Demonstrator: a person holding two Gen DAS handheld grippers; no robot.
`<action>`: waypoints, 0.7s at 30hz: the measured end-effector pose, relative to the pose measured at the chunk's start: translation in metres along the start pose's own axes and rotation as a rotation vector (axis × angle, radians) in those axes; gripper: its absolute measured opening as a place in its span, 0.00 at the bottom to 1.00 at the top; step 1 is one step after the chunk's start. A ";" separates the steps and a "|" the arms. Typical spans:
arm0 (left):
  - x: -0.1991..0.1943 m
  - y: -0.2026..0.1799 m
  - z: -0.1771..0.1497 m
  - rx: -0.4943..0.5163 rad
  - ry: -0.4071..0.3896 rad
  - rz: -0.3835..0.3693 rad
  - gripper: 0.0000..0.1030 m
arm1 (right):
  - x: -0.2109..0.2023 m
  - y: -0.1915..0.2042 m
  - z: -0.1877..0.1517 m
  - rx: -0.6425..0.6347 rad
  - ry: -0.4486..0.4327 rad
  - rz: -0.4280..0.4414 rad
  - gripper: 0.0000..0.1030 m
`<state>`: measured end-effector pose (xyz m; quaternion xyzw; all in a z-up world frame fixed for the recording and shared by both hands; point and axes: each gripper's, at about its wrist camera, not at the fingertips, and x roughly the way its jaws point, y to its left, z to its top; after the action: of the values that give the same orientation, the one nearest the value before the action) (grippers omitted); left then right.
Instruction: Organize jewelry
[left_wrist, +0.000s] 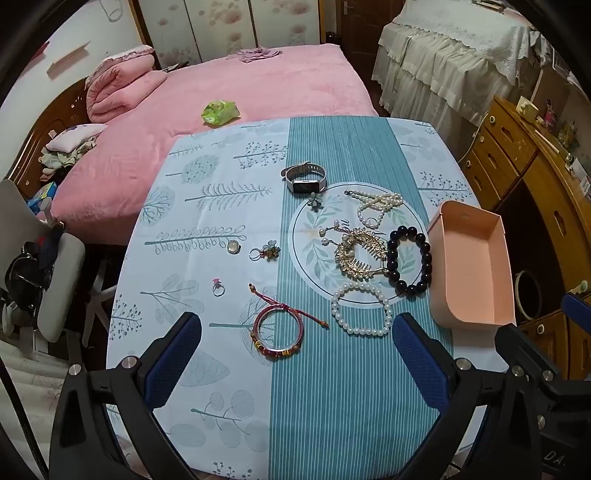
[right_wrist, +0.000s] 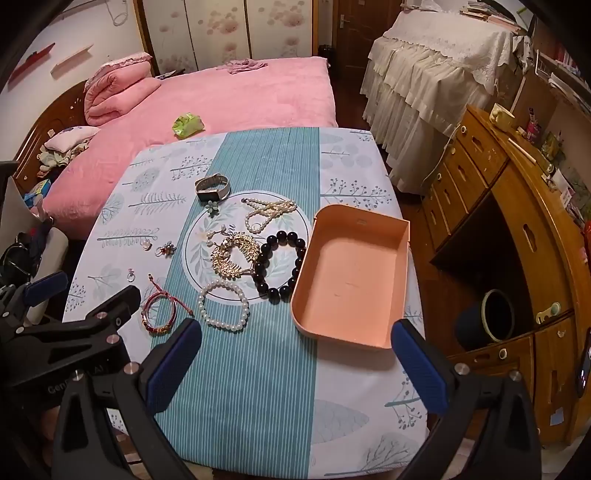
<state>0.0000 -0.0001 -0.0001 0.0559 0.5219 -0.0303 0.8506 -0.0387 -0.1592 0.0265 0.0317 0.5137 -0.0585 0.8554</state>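
Observation:
Jewelry lies spread on a table with a blue patterned cloth (left_wrist: 229, 206). There is a red woven bracelet (left_wrist: 279, 330), a white pearl bracelet (left_wrist: 361, 309), a black bead bracelet (left_wrist: 409, 260), a gold hair comb (left_wrist: 360, 256), a pearl necklace (left_wrist: 376, 206), a watch (left_wrist: 304, 178) and a few rings (left_wrist: 218, 287). An empty pink box (right_wrist: 351, 280) stands at the right of the table. My left gripper (left_wrist: 295, 354) is open above the near edge, behind the red bracelet. My right gripper (right_wrist: 295, 362) is open in front of the pink box.
A bed with a pink cover (left_wrist: 236, 85) lies beyond the table, with a green bag (left_wrist: 219, 110) on it. A wooden desk with drawers (right_wrist: 517, 206) stands to the right. A chair (left_wrist: 55, 280) is at the left.

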 end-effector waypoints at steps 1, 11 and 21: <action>0.000 0.000 0.000 0.000 0.002 0.000 0.99 | 0.000 -0.001 0.001 0.001 -0.001 0.002 1.00; 0.006 0.001 -0.004 -0.002 0.008 0.005 0.99 | 0.004 0.005 -0.005 -0.010 -0.001 0.017 0.98; 0.003 0.004 -0.003 -0.015 0.020 0.020 0.99 | 0.007 0.003 0.002 -0.017 0.012 0.034 0.97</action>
<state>-0.0011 0.0042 -0.0042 0.0549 0.5300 -0.0174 0.8461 -0.0336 -0.1566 0.0214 0.0335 0.5189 -0.0391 0.8533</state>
